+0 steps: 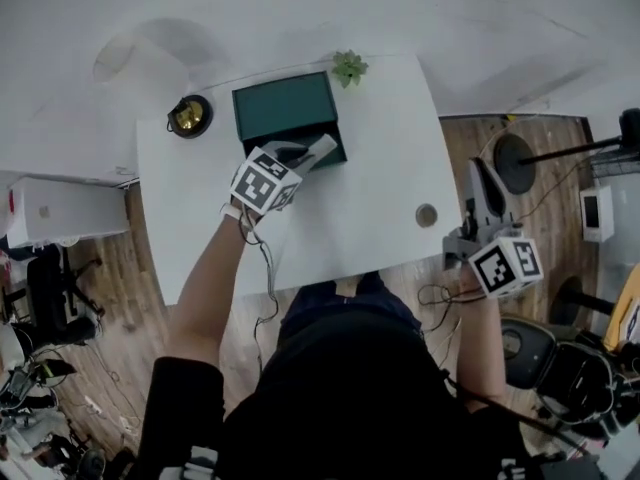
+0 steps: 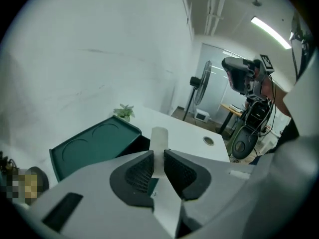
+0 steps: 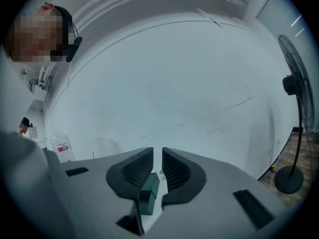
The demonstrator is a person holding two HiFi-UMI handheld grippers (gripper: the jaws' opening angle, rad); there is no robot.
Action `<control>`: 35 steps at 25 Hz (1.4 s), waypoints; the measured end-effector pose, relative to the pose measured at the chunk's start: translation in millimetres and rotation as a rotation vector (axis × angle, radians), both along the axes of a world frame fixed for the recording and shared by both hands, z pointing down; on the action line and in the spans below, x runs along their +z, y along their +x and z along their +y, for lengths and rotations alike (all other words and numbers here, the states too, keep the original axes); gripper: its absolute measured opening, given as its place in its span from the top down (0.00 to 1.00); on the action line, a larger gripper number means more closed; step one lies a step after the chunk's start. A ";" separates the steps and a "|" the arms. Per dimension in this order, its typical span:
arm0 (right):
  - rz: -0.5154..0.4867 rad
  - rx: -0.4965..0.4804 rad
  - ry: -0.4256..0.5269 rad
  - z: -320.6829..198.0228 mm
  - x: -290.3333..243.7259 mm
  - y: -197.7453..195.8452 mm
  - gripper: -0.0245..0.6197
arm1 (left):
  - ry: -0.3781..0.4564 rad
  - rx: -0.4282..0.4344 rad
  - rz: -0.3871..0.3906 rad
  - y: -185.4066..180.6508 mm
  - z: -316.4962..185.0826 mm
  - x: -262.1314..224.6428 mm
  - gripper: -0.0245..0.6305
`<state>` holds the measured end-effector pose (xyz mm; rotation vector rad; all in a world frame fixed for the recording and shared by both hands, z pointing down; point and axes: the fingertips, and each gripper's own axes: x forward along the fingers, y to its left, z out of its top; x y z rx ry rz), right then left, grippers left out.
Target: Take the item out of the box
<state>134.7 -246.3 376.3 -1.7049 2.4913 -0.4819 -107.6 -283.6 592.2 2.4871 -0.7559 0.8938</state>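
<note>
Head view: dark green box (image 1: pixel 285 108) sits open at the far side of the white table (image 1: pixel 385 168), with the left gripper (image 1: pixel 322 148) over its near edge. The right gripper (image 1: pixel 480 183) is off the table's right side, well apart. A small plant (image 1: pixel 349 67) stands just beside the box. Left gripper view: jaws clenched on a flat white item (image 2: pixel 159 136), which stands upright above the box's dark opening. Beside it is a green panel with 2 round recesses, both empty, likely the lid. I can't tell if anything else is inside. Right gripper view: jaws a narrow slit apart, nothing between them. Step looks like the lift-out, nearly done. Next move: raise the item clear, then set it on bare table.
</note>
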 end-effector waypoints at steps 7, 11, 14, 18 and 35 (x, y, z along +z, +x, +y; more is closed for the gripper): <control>-0.067 -0.161 -0.016 -33.5 9.9 -27.9 0.88 | 0.030 -0.218 -0.023 -34.0 48.4 -7.3 0.86; -0.092 -0.265 0.002 -45.4 2.9 -52.7 0.88 | -0.021 -0.357 -0.036 -61.7 78.0 13.6 0.86; -0.089 -0.297 -0.017 -48.9 8.7 -60.8 0.88 | -0.059 -0.449 -0.034 -81.2 95.0 33.3 0.86; -0.088 -0.339 -0.036 -49.4 14.9 -71.8 0.89 | -0.118 -0.578 -0.010 -104.4 112.4 58.0 0.86; -0.075 -0.334 -0.068 -49.2 27.4 -73.6 0.89 | -0.204 -0.816 0.002 -158.6 135.8 111.1 0.67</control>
